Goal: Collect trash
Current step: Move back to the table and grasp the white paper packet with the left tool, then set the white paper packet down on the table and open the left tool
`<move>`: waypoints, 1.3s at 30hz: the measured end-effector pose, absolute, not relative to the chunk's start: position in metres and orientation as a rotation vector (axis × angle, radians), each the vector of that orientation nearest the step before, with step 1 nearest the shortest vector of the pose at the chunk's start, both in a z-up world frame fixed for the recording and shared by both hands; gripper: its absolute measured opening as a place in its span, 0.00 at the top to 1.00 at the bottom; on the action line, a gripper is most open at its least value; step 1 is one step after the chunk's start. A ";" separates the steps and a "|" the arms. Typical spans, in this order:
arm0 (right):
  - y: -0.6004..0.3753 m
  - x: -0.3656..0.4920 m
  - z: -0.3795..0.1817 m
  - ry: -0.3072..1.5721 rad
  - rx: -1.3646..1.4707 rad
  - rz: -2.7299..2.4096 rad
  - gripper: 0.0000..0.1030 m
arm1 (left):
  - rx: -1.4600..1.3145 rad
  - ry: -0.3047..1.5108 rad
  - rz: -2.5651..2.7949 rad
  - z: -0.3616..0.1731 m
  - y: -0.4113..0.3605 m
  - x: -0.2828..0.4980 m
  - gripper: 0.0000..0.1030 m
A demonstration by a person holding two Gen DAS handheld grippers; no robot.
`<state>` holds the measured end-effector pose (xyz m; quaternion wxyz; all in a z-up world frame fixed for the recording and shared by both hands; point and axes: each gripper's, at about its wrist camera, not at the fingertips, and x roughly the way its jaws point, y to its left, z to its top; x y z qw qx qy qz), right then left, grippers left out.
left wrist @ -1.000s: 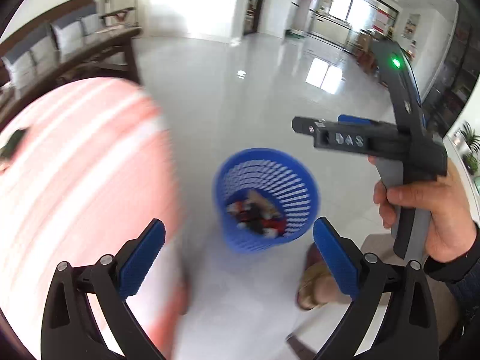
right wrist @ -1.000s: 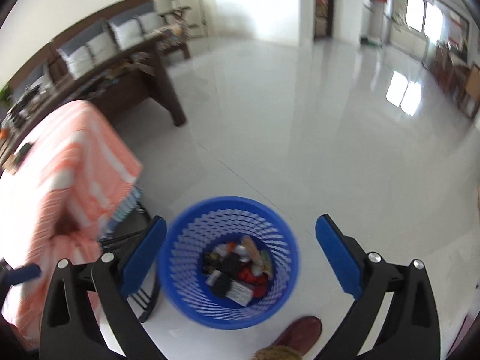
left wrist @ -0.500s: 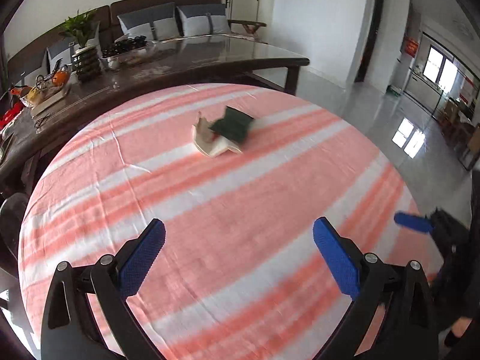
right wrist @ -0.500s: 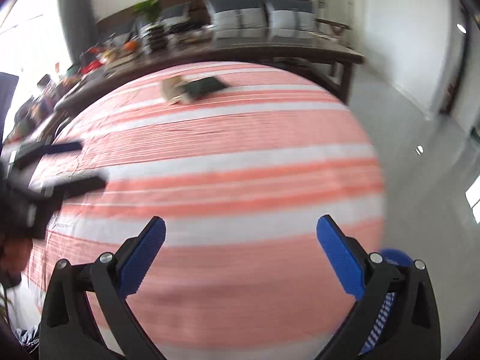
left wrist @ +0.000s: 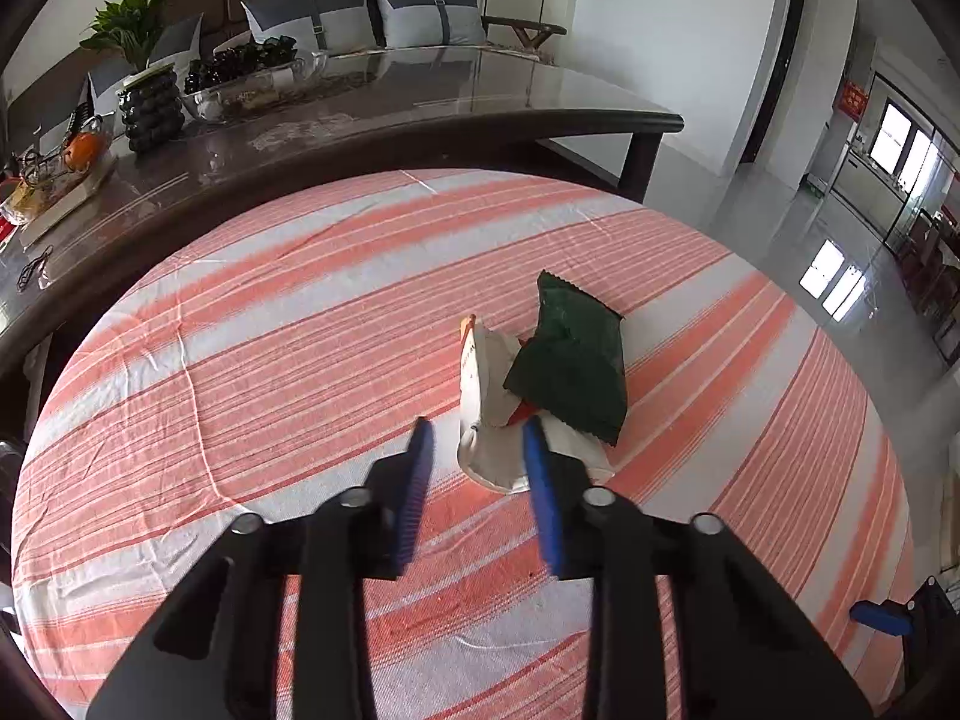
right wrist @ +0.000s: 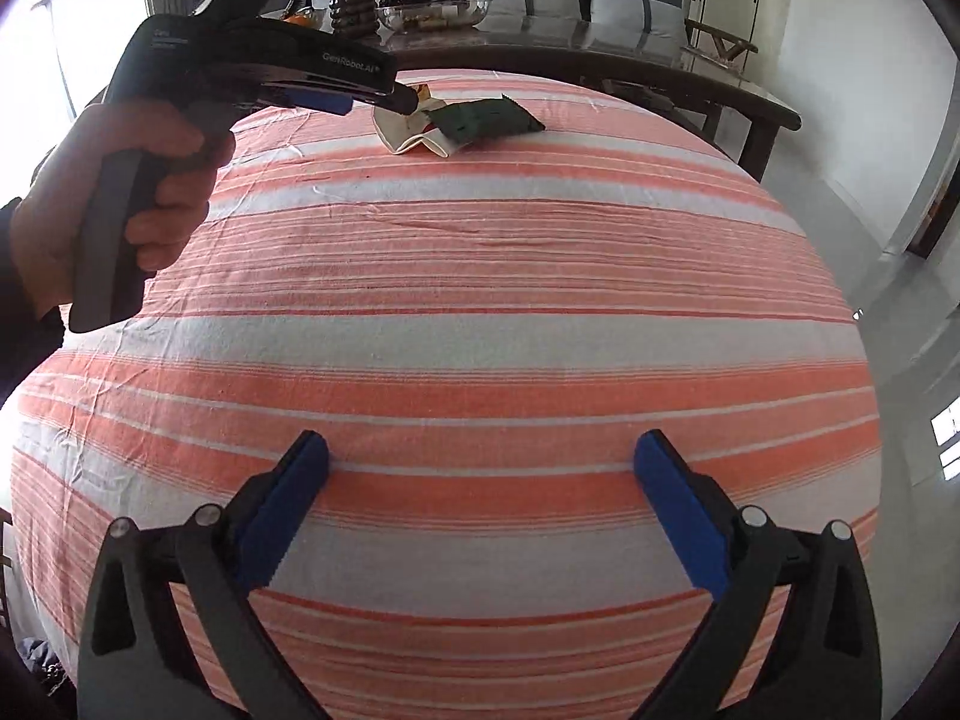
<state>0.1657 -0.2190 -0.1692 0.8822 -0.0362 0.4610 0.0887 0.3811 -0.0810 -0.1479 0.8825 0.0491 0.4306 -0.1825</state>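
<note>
A crumpled white wrapper (left wrist: pixel 486 372) lies on the round table's striped orange-and-white cloth (left wrist: pixel 300 330), with a dark green snack packet (left wrist: pixel 570 360) resting on top of it. My left gripper (left wrist: pixel 476 429) points down at the white wrapper's near end. Its jaws are closing with that end between them, and a gap still shows beside the left pad. The right wrist view shows a hand holding the left gripper (right wrist: pixel 399 101) at the white wrapper (right wrist: pixel 408 135) and green packet (right wrist: pixel 480 120). My right gripper (right wrist: pixel 480 456) hangs open over bare cloth at the near side, nothing between its fingers.
A long dark table (left wrist: pixel 420 114) stands behind the round one, carrying a potted plant (left wrist: pixel 147 102), a glass bowl (left wrist: pixel 252 84) and fruit. A sofa with grey cushions (left wrist: pixel 336 18) lines the wall. Shiny floor (left wrist: pixel 780 228) lies to the right.
Both views swung from the blue basket on the floor up to the round table. The left gripper came close to the wrappers and its jaws narrowed from wide apart. The right jaws stayed wide.
</note>
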 end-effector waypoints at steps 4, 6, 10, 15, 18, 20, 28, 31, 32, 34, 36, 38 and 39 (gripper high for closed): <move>-0.219 0.164 -0.168 0.959 -0.077 0.184 0.05 | 0.092 0.887 -0.392 -0.147 -0.074 0.374 0.95; -0.219 0.164 -0.168 0.959 -0.078 0.183 0.05 | 0.095 0.879 -0.397 -0.142 -0.066 0.363 0.95; -0.218 0.166 -0.169 0.959 -0.077 0.184 0.05 | 0.090 0.882 -0.392 -0.129 -0.032 0.328 0.95; -0.219 0.167 -0.169 0.960 -0.078 0.184 0.05 | 0.096 0.918 -0.362 -0.126 0.019 0.279 0.94; -0.219 0.167 -0.169 0.960 -0.077 0.185 0.05 | 0.084 0.927 -0.370 -0.132 0.033 0.255 0.94; -0.219 0.167 -0.169 0.960 -0.078 0.184 0.05 | 0.074 0.927 -0.380 -0.137 0.038 0.242 0.92; -0.219 0.168 -0.169 0.961 -0.077 0.185 0.05 | 0.086 0.895 -0.434 -0.146 0.038 0.211 0.12; -0.219 0.168 -0.169 0.961 -0.077 0.185 0.05 | 0.118 0.903 -0.427 -0.153 0.031 0.213 0.10; -0.219 0.168 -0.169 0.961 -0.077 0.186 0.05 | 0.123 0.911 -0.423 -0.155 0.029 0.216 0.10; -0.219 0.168 -0.169 0.961 -0.077 0.186 0.05 | 0.131 0.938 -0.403 -0.162 0.025 0.222 0.09; -0.219 0.168 -0.169 0.961 -0.075 0.185 0.05 | 0.145 0.953 -0.375 -0.166 0.022 0.227 0.09; -0.221 0.166 -0.168 0.961 -0.069 0.187 0.04 | 0.167 0.951 -0.364 -0.168 0.020 0.228 0.08; -0.221 0.166 -0.168 0.962 -0.065 0.188 0.04 | 0.177 0.951 -0.359 -0.168 0.019 0.228 0.07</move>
